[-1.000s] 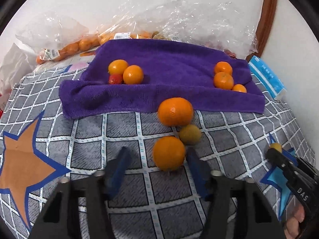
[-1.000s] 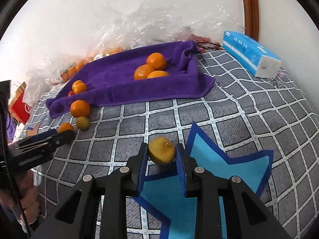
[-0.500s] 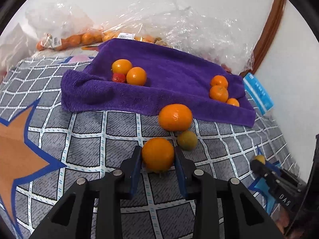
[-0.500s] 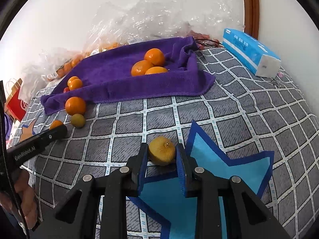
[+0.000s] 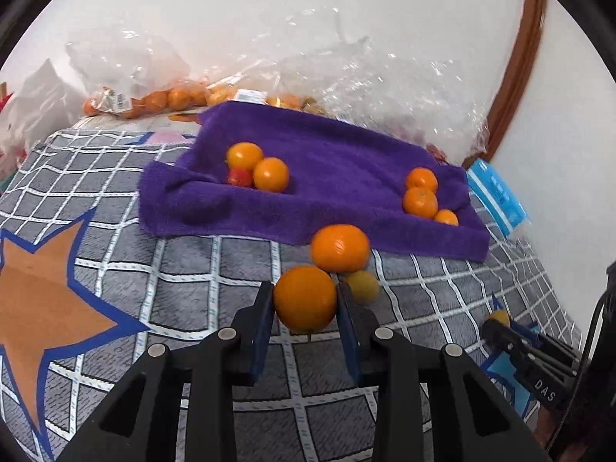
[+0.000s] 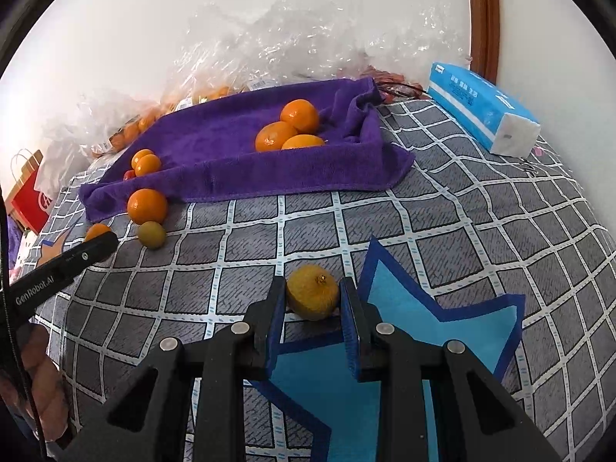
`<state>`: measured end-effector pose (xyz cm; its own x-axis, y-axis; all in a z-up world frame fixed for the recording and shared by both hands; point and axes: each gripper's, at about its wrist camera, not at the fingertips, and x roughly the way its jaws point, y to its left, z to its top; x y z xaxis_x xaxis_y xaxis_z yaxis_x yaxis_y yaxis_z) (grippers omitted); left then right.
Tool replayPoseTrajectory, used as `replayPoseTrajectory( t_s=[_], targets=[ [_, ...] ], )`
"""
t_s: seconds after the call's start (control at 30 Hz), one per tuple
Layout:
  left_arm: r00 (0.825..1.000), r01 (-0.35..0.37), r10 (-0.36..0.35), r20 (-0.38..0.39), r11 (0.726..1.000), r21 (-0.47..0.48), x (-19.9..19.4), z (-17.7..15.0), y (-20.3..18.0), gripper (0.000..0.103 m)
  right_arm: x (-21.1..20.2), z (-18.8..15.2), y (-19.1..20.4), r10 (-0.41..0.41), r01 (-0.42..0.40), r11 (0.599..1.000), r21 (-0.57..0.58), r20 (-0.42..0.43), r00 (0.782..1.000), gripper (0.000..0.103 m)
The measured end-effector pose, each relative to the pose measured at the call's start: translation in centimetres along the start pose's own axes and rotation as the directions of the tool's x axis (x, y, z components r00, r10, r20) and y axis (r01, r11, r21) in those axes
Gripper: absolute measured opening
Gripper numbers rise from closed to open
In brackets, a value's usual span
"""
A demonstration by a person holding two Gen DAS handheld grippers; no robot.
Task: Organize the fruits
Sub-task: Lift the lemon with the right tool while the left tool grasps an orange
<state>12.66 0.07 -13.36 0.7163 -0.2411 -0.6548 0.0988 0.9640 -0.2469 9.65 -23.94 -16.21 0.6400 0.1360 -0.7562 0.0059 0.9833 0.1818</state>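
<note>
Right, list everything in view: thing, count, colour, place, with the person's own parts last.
purple towel: one, purple, spread at the back of the quilt
oranges on towel: five, orange, two at its left, three at its right
small red fruit: one, red, beside the left pair
loose orange: one, orange, on the quilt at the towel's front edge
greenish fruit: one, yellow-green, beside the loose orange
plastic bags: several, clear, along the wall, some holding oranges
tissue pack: one, blue and white, right of the towel
paper bag: one, red, far left
quilt: one, grey check with stars
left gripper: shut on held orange
right gripper: shut on yellow fruit
</note>
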Motion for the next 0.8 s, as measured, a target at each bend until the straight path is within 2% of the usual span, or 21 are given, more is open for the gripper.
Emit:
replayPoseTrajectory(
  t_s=[0.3,0.43,0.53,0.73,0.8],
  targets=[
    [0.998,-0.025,0.025,0.052,1.0,0.002,-1.1,0.0,0.0,0.03,0.3,-0.1,0.6,-0.013,0.013,1.0,-0.023,-0.026,1.0,0.027],
    [0.999,-0.015,0.016,0.037,1.0,-0.022,-1.6,0.1,0.6,0.03,0.2,0.1,0.7,-0.036,0.036,0.999,-0.015,-0.021,0.999,0.027],
    [0.999,-0.041,0.041,0.013,0.999,-0.025,-1.8,0.4,0.9,0.03,0.1,0.4,0.9,-0.03,0.03,1.0,-0.001,-0.028,0.999,0.027],
    [0.999,-0.031,0.031,0.006,0.999,-0.019,-3.2,1.3,1.3,0.03,-0.3,2.0,2.6,-0.034,0.034,0.999,-0.038,-0.015,0.999,0.027],
    [0.999,-0.049,0.049,0.021,0.999,-0.007,-3.8,1.7,1.2,0.03,-0.6,2.5,3.2,0.015,-0.015,0.999,-0.033,0.006,1.0,0.027]
  ],
)
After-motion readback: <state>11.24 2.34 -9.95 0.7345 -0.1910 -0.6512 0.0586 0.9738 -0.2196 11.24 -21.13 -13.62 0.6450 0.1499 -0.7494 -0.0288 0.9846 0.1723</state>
